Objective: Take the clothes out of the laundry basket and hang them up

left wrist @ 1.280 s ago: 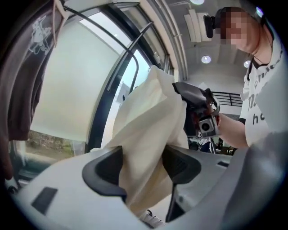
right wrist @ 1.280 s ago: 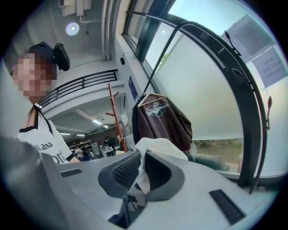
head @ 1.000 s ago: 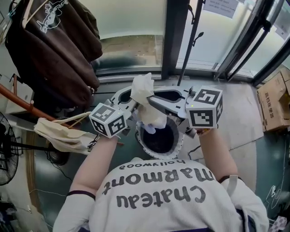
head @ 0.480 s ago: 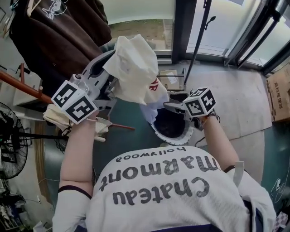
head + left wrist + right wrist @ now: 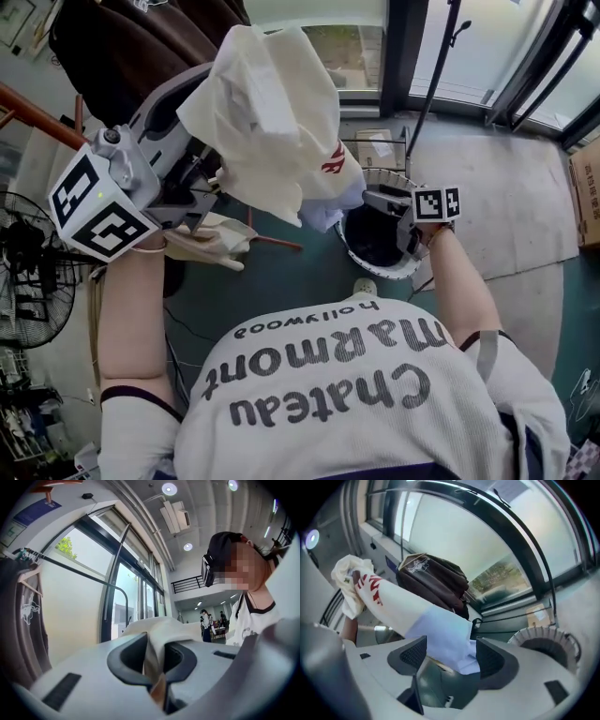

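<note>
Raised higher, crumpled cream garment [image 5: 267,112], perhaps cotton, droops from left tongs [image 5: 157,665].

From the head view, a teal floor [image 5: 281,281] fills the centre, with a pale mat [image 5: 506,216] spread toward two o'clock. Tall windows [image 5: 478,47] in dark frames [image 5: 405,47] run from twelve to two o'clock and let in daylight. A standing fan [image 5: 28,281] sits at nine o'clock, a cardboard box [image 5: 589,202] at three. In the left gripper view, round ceiling lights [image 5: 169,488] glow at twelve o'clock beside an air-conditioning unit [image 5: 176,515].
</note>
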`<state>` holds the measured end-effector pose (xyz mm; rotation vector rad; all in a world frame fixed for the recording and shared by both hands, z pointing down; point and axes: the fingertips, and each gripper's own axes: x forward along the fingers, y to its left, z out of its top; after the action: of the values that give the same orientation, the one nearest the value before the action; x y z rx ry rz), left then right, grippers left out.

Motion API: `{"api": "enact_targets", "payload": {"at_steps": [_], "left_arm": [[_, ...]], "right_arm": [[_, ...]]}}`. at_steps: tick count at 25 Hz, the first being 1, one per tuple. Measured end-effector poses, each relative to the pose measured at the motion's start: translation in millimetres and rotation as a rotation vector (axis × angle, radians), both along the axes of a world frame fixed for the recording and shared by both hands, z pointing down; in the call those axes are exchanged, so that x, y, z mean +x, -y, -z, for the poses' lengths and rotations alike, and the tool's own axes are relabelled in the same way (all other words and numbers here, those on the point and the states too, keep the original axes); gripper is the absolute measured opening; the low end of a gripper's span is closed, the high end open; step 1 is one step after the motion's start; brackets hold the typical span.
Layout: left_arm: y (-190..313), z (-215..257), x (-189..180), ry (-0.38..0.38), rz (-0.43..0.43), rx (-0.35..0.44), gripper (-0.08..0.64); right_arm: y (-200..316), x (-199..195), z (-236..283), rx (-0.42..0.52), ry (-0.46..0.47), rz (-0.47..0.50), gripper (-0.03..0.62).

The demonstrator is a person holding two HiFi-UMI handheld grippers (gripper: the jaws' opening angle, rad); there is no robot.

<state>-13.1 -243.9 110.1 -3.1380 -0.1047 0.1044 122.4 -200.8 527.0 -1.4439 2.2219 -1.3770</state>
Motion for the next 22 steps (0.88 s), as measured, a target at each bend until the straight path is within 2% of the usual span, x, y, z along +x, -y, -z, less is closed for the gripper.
{"api": "enact_targets", "payload": {"at_steps": [4, 5, 6, 7, 9, 11, 13, 16, 19, 22], "left_arm": [[-7.5, -9.4, -26.1, 0.012, 0.030, -0.015, 0.032], [-8.6, -13.3, -34.9, 0.017, 0.043, -0.022, 0.032], [-8.5, -17.9, -45.5, 0.025, 0.056, -0.029, 0.032], [-6.5, -23.6, -57.0, 0.036, 0.071, -0.036, 0.032], [3.3, -42.1, -79.7, 0.074, 0.101, -0.056, 0.032], [10.7, -75.6, -97.9, 0.135, 0.127, -0.083, 0.032], [5.7, -118.4, -112.9, 0.197, 0.147, -0.132, 0.034], [-11.1, -172.0, -134.0, 0.251, 0.171, -0.221, 0.034], [-24.8, -216.3, -148.1, 0.280, 0.171, -0.269, 0.039], [-35.3, -260.6, -155.0, 0.318, 0.141, -0.302, 0.123]], "right_arm": [[11.3, -63.2, -9.2, 0.021, 0.299, -0.018, 0.314], [11.1, -78.3, -3.6, 0.043, 0.340, -0.007, 0.257], [10.6, -91.2, 4.3, 0.069, 0.352, 0.010, 0.093], [10.7, -101.7, 14.3, 0.096, 0.337, 0.034, 0.044], [13.7, -112.9, 37.3, 0.141, 0.234, 0.101, 0.041], [15.3, -109.5, 58.9, 0.174, 0.051, 0.159, 0.040], [8.8, -98.2, 83.2, 0.214, -0.115, 0.179, 0.038], [-4.6, -81.7, 137.0, 0.294, -0.278, 0.134, 0.037], [-10.1, -67.8, 185.2, 0.350, -0.422, 0.080, 0.037], [-6.5, -53.4, 218.7, 0.387, -0.529, 0.037, 0.037]]}}
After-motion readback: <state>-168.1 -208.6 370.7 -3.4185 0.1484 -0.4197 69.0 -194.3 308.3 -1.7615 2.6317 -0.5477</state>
